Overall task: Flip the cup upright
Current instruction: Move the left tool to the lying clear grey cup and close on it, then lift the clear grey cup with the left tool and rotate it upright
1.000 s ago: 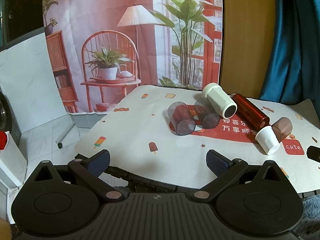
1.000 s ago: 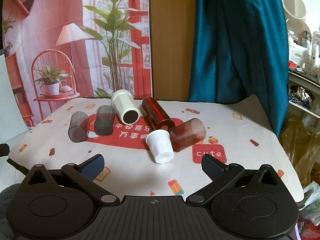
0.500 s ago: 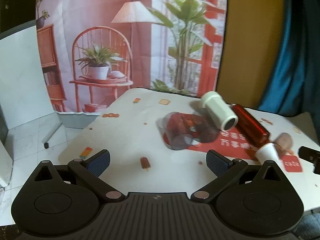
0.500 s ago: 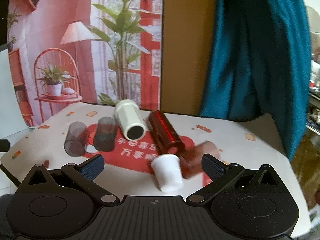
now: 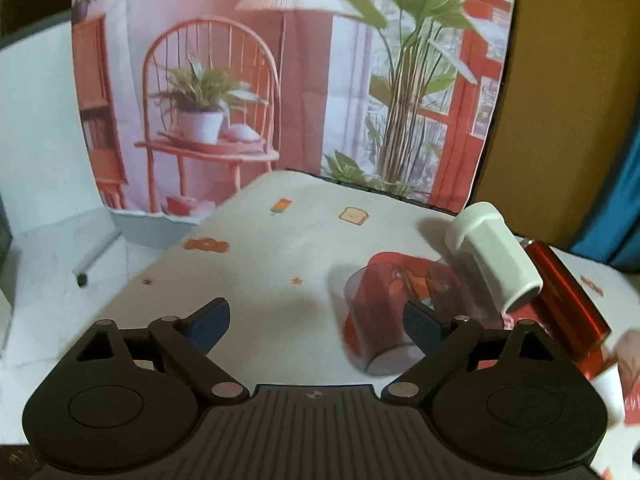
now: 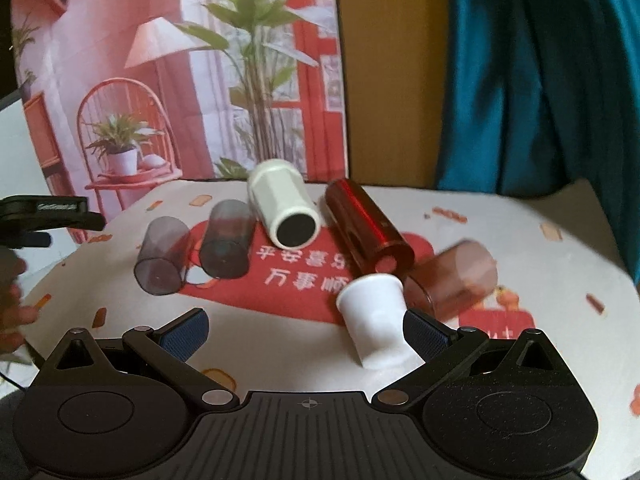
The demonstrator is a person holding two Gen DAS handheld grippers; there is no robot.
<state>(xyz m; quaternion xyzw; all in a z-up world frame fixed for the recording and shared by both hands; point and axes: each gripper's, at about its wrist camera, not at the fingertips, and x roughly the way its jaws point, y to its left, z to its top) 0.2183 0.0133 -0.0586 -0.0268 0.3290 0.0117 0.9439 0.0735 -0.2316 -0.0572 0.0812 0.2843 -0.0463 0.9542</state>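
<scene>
Small white cup [image 6: 376, 320] lies sideways beside right jaws' right pad.

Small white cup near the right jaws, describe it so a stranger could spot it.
On the tablecloth, find the red patch with white characters. At its near right edge lies the small white cup, on its side. It's the only opaque, flared cup, beside the brown tumbler.

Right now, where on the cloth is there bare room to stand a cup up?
Bare cloth lies left of the grey cups, out to the left edge, and at the far right beyond the brown cup. The middle is crowded: white tumbler, red tube, white cup.
</scene>
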